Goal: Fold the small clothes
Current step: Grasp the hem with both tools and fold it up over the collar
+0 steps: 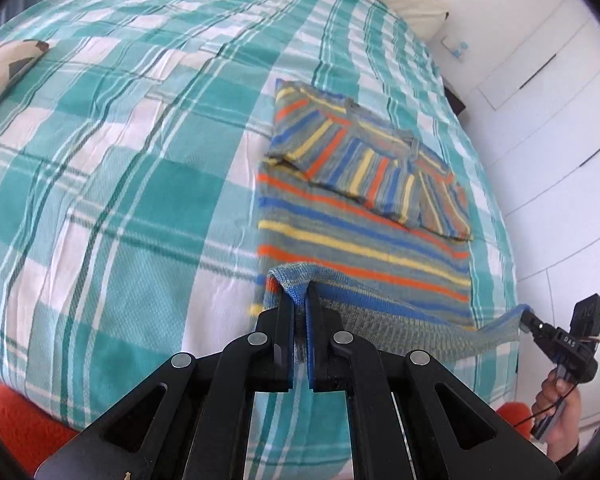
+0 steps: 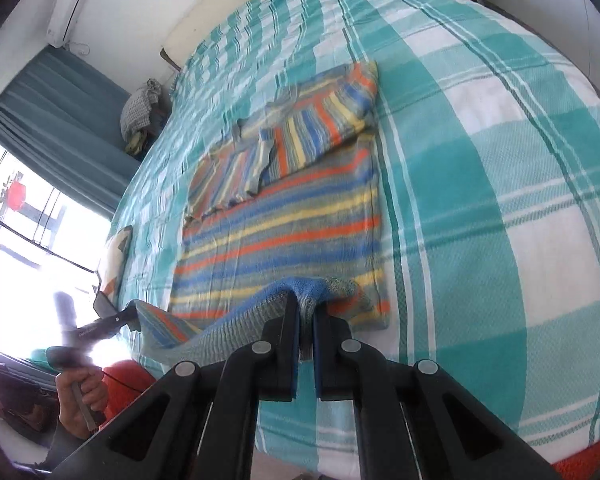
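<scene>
Gripping the near hem of the striped sweater (image 1: pixel 364 216) at both corners, lifted just clear of the plaid bedspread (image 1: pixel 112 184).

Left gripper (image 1: pixel 300 304): jaws clenched on the hem's left corner, knit bunched between the pads. Right gripper (image 2: pixel 307 308): likewise clamped, on the opposite corner of the same hem. Hem strung between the two as a slack band.

Sweater otherwise flat on the bedspread, sleeves already crossed over the chest at the end far from the hem. Long axis running straight away from both sets of jaws, hem nearest, collar end farthest. Stripes lying crosswise to that axis.

Judged step: bottom-to-top fold, just begun. Coming move turning on carrying the hem forward along the long axis, over the body toward the folded sleeves. Both hands equally near; neither favoured. Needs matched travel, else a skewed fold line. Risk: slack middle of the hem sagging and dragging the lower layer.

Containers: none seen. Patterned cushion (image 1: pixel 8 64) well off to the left of the sweater; bundled cloth (image 2: pixel 140 108) beyond it near the curtain (image 2: pixel 56 108).
</scene>
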A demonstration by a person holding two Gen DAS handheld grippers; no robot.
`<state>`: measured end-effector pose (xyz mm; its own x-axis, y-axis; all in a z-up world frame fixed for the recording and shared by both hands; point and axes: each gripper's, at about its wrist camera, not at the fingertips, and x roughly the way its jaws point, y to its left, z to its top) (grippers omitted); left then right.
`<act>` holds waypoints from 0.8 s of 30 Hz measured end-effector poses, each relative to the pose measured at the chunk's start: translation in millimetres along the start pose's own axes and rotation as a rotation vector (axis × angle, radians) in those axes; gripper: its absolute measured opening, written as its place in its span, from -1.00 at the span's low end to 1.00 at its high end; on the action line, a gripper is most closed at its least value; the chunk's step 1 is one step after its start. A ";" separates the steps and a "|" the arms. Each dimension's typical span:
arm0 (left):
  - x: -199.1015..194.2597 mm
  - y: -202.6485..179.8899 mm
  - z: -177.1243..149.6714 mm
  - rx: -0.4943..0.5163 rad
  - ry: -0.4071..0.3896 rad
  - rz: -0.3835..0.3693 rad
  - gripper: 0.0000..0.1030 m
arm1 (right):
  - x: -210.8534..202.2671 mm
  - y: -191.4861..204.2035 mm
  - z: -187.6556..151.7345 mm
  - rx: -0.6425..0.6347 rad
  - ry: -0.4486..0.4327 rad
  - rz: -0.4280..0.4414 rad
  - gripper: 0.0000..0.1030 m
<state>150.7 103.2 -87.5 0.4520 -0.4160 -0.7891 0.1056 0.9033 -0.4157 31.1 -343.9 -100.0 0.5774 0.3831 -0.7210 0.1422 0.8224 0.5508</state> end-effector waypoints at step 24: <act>137.0 -4.5 193.4 0.119 0.041 0.052 0.14 | 154.3 -28.4 256.9 -0.018 0.020 0.021 -0.48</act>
<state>383.4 62.4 -106.2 0.4231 -0.3697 -0.8272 0.1885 0.9289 -0.3187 322.7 -416.2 -118.9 0.5641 0.4083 -0.7177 0.1156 0.8216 0.5583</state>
